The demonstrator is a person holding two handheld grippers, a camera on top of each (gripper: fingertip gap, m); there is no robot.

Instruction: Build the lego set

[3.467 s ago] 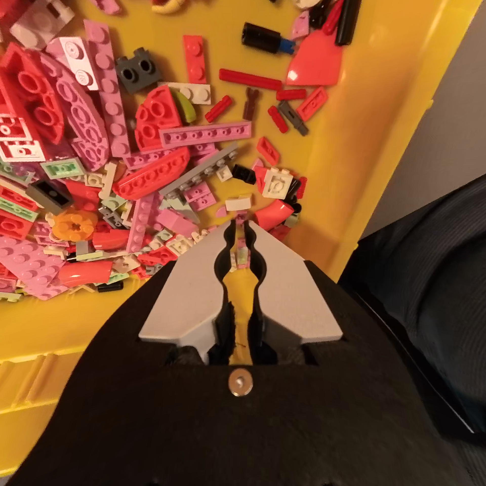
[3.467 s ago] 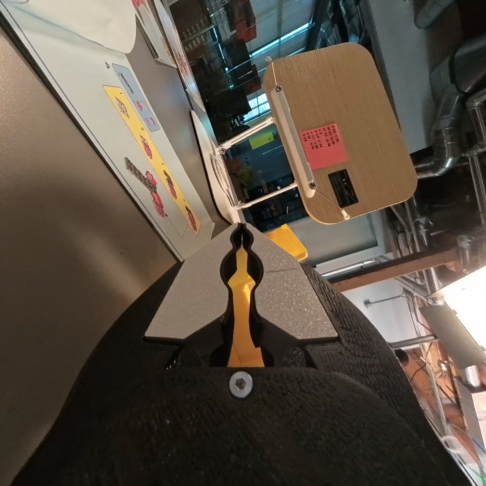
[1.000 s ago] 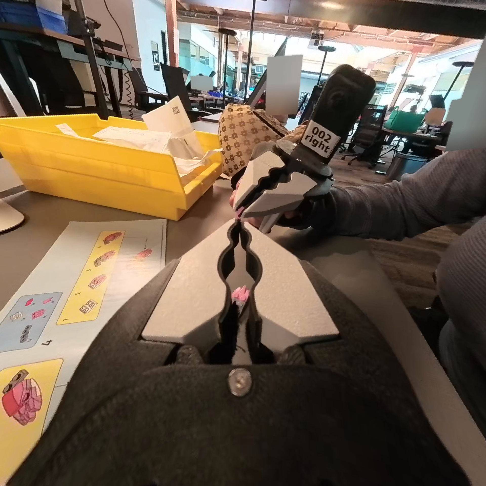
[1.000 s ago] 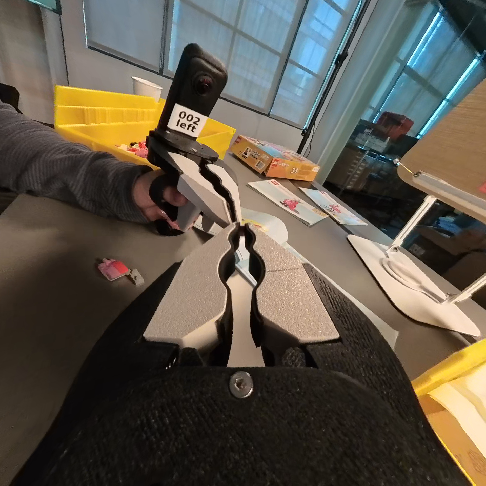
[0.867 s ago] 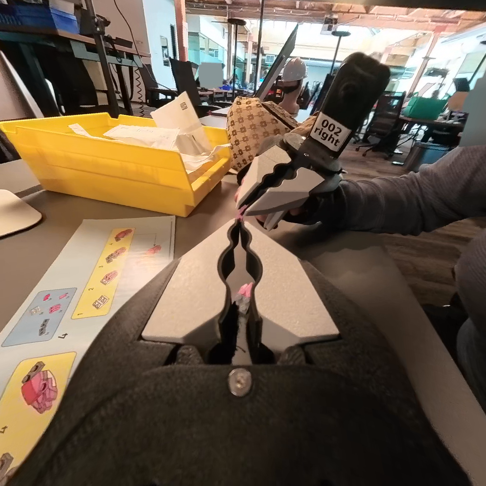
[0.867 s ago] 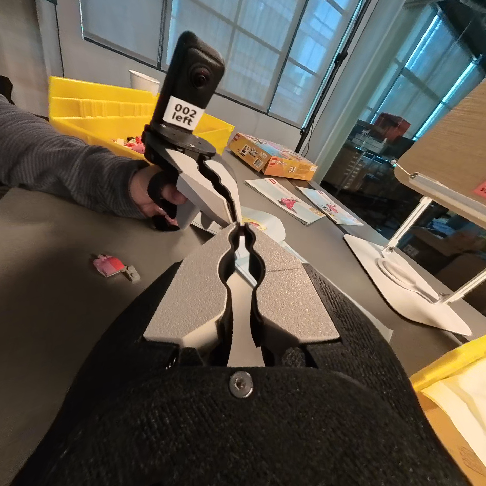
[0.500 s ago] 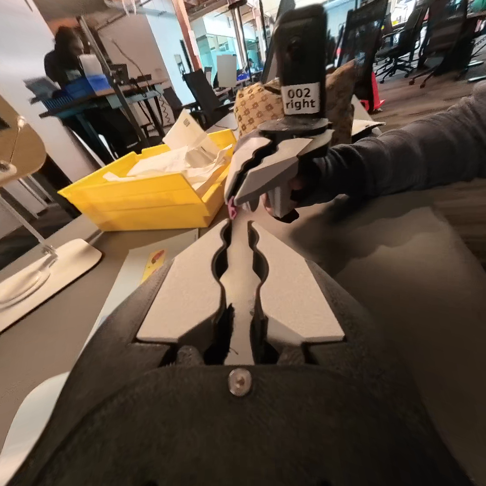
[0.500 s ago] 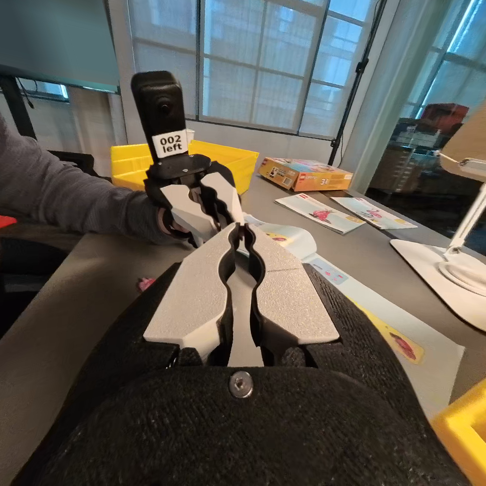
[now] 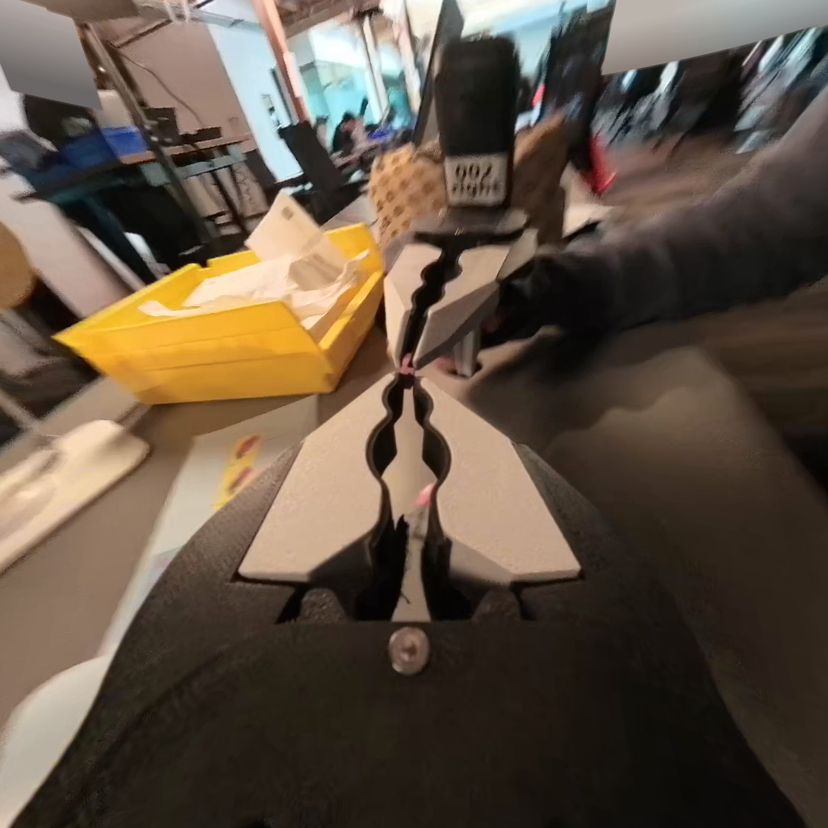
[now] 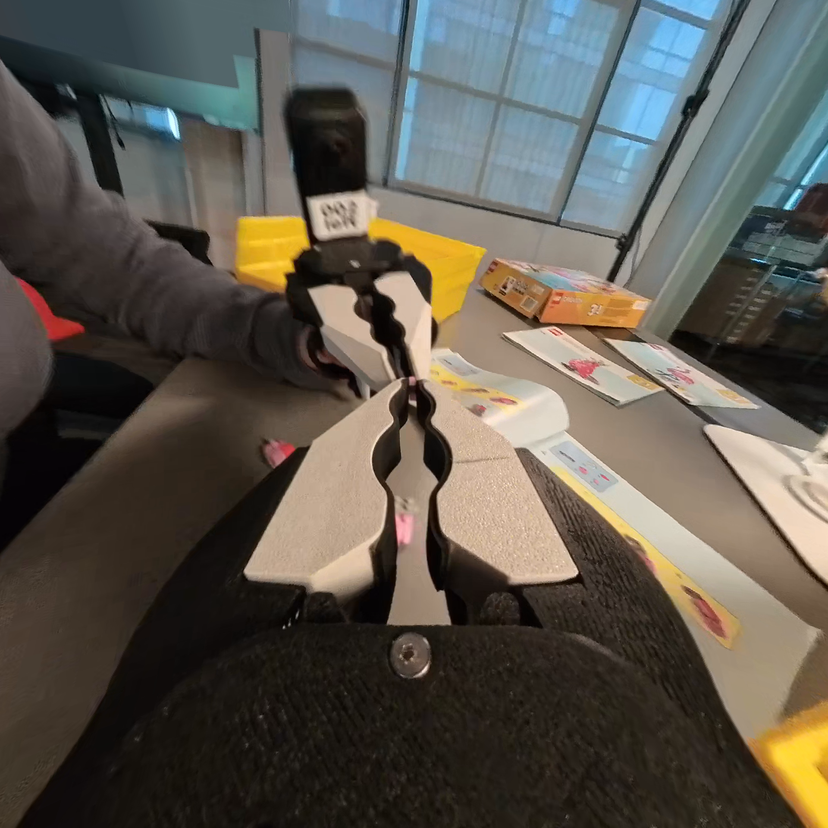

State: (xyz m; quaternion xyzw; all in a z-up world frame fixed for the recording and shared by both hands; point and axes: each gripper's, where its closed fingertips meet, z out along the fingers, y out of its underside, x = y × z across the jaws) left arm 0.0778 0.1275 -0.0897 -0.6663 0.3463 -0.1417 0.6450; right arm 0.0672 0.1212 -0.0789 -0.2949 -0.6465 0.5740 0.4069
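Note:
My two grippers meet tip to tip above the grey table (image 10: 179,448). My right gripper (image 10: 411,386) is shut on a small pink piece (image 10: 411,382), which stands out of its fingertips. My left gripper (image 9: 405,381) is shut on the other end of the same pink piece (image 9: 407,365). In the left wrist view the right gripper (image 9: 407,356) points down at my tips. In the right wrist view the left gripper (image 10: 405,374) does the same. A small pink and red build (image 10: 278,450) lies on the table below. Both views are blurred by motion.
A yellow bin (image 9: 215,331) with crumpled paper stands behind an open instruction sheet (image 10: 493,403). A second yellow bin (image 10: 443,269), an orange box (image 10: 564,291), two booklets (image 10: 582,363) and a white lamp base (image 10: 770,484) are on the table. Grey sleeves (image 10: 112,269) reach in. My left and right fingertips are right by each other.
Half a second ago my left jaws stood open while the right kept the pink piece. Now the left pads have come together again on the piece. Both grippers have tilted more upright.

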